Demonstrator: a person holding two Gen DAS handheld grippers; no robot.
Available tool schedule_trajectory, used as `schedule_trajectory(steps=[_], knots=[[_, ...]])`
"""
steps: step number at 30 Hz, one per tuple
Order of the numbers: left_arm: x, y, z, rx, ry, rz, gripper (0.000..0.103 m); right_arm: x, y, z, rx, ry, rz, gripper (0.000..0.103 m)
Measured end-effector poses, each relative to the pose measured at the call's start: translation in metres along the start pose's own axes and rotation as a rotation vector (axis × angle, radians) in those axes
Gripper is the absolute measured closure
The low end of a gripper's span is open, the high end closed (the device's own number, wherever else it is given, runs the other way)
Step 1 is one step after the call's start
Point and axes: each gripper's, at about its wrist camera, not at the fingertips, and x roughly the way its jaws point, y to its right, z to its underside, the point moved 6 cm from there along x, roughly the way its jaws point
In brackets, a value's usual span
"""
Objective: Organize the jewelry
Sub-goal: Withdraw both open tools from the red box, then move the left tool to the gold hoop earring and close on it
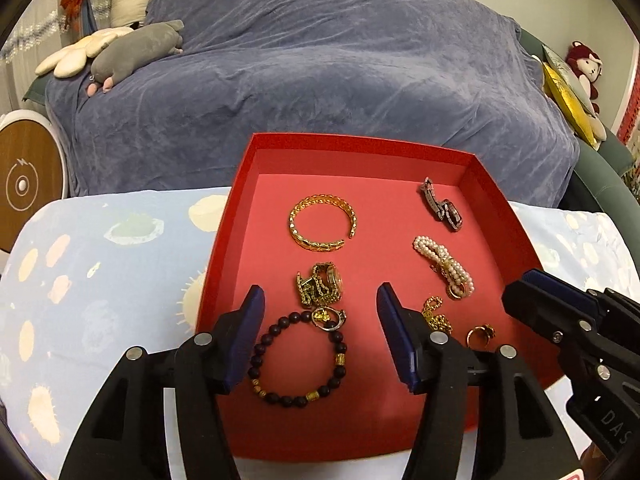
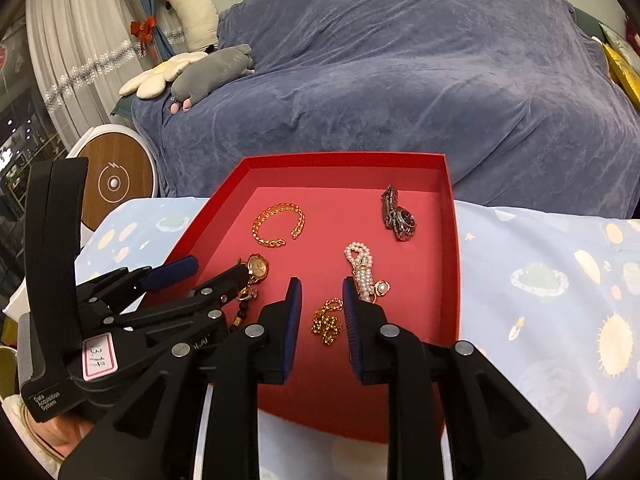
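Two views. Through the left wrist camera, your left tongs [image 1: 320,332] gape wide and empty over the red tray [image 1: 500,216]; the dark bead bracelet [image 1: 298,360] lies between their fingers, the gold bangle [image 1: 322,222] beyond. Through the right wrist camera, your right tongs [image 2: 322,330] stand partly open, gripping nothing, with the gold chain [image 2: 327,320] between their tips and the pearl bracelet [image 2: 362,270] just beyond the right finger.
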Motion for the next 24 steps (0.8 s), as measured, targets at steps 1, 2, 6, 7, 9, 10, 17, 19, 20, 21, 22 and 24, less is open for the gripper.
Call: schedule_trajectory(steps=[1,2,6,7,9,10,17,19,20,21,22,24], knots=[[-0.008,-0.001,0.002,0.0,0.004,0.0,0.046,-0.008,-0.001,0.004,-0.005,-0.002,-0.004,0.082],[-0.015,-0.003,0.003,-0.005,0.006,0.001,0.045,-0.017,-0.003,0.008,-0.011,-0.004,-0.004,0.082],[-0.044,-0.005,0.014,-0.016,0.0,0.003,0.045,-0.046,-0.013,0.028,-0.028,-0.024,-0.009,0.081],[-0.051,-0.003,0.016,-0.015,-0.001,0.012,0.045,-0.054,-0.015,0.032,-0.028,-0.021,-0.009,0.081],[-0.067,0.001,0.025,-0.011,0.009,0.026,0.045,-0.07,-0.017,0.044,-0.032,-0.02,-0.003,0.081],[-0.073,0.003,0.031,-0.003,0.006,0.032,0.044,-0.078,-0.016,0.051,-0.031,-0.014,0.004,0.078],[-0.092,0.021,0.102,0.021,-0.084,0.065,0.043,-0.104,0.0,0.097,0.034,-0.036,0.036,0.074],[-0.089,0.029,0.121,0.016,-0.117,0.081,0.043,-0.105,0.002,0.111,0.037,-0.052,0.046,0.074],[-0.088,0.033,0.128,0.017,-0.128,0.085,0.043,-0.104,0.003,0.117,0.039,-0.061,0.047,0.074],[-0.085,0.037,0.134,0.022,-0.137,0.088,0.043,-0.102,0.004,0.123,0.043,-0.075,0.045,0.074],[-0.083,0.041,0.138,0.029,-0.143,0.088,0.043,-0.1,0.005,0.127,0.045,-0.087,0.044,0.074],[-0.078,0.049,0.143,0.051,-0.149,0.088,0.043,-0.097,0.007,0.131,0.044,-0.1,0.046,0.074]])
